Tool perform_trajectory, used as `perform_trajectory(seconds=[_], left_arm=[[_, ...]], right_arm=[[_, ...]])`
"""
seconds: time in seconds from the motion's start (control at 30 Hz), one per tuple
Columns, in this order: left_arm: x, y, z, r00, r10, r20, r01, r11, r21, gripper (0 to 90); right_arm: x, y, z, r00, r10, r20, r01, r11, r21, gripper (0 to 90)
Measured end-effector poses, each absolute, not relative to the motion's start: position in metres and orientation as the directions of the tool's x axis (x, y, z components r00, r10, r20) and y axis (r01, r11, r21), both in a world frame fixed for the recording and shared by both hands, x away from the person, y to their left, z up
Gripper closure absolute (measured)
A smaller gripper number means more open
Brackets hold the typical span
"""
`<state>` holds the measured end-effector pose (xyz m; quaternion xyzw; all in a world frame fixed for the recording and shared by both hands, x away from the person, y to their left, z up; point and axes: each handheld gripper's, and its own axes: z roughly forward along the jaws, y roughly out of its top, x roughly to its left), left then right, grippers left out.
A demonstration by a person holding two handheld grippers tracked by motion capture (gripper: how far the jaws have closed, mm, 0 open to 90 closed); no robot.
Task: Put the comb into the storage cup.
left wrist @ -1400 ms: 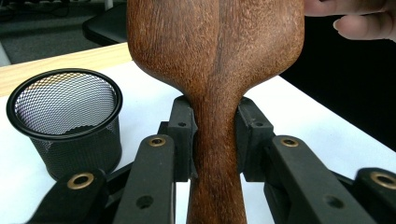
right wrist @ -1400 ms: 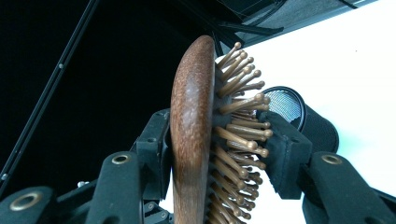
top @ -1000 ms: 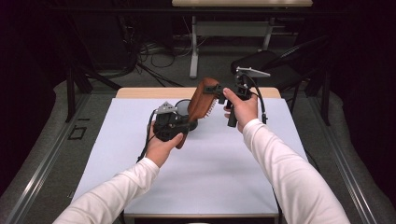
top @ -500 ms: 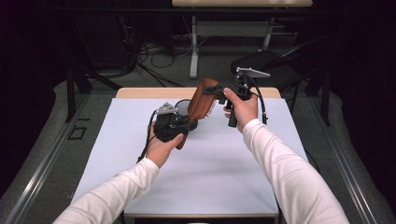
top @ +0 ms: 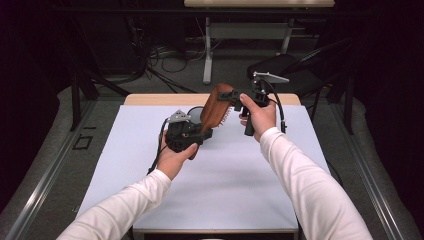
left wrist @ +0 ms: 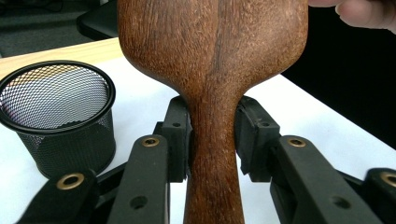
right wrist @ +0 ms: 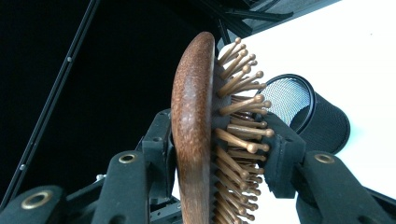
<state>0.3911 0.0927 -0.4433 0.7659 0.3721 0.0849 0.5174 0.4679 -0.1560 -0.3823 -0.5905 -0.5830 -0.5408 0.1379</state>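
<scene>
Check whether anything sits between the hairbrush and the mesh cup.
Nothing visible does. The hairbrush is held above the table by both grippers, left on its handle and right on its head. The mesh cup stands open just beside it.

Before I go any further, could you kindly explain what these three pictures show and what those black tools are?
A person sits at a white table, holding a handheld two-jaw gripper in each hand. The high view looks down from above; the other two pictures come from cameras riding on each gripper. The left gripper has its jaws shut on the narrow neck of a wooden hairbrush. The right gripper grips the brush head, one jaw on the back, the other against the bristle pins. The brush is held above the table. A black mesh cup stands on the table.
</scene>
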Motion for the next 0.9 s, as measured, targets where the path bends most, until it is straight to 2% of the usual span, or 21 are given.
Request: perform_trajectory(seconds=[0.6, 0.9], left_arm=[[0.394, 0.103, -0.444, 0.685, 0.668, -0.290, 0.505, -0.150, 0.850, 45.2], [0.396, 0.105, -0.446, 0.688, 0.690, -0.224, 0.466, -0.185, 0.865, 35.9]], right_arm=[[0.471, -0.163, -0.384, -0.258, 0.545, 0.798, 0.833, -0.292, 0.470, 52.4], [0.476, -0.164, -0.386, -0.251, 0.551, 0.796, 0.833, -0.296, 0.468, 52.4]])
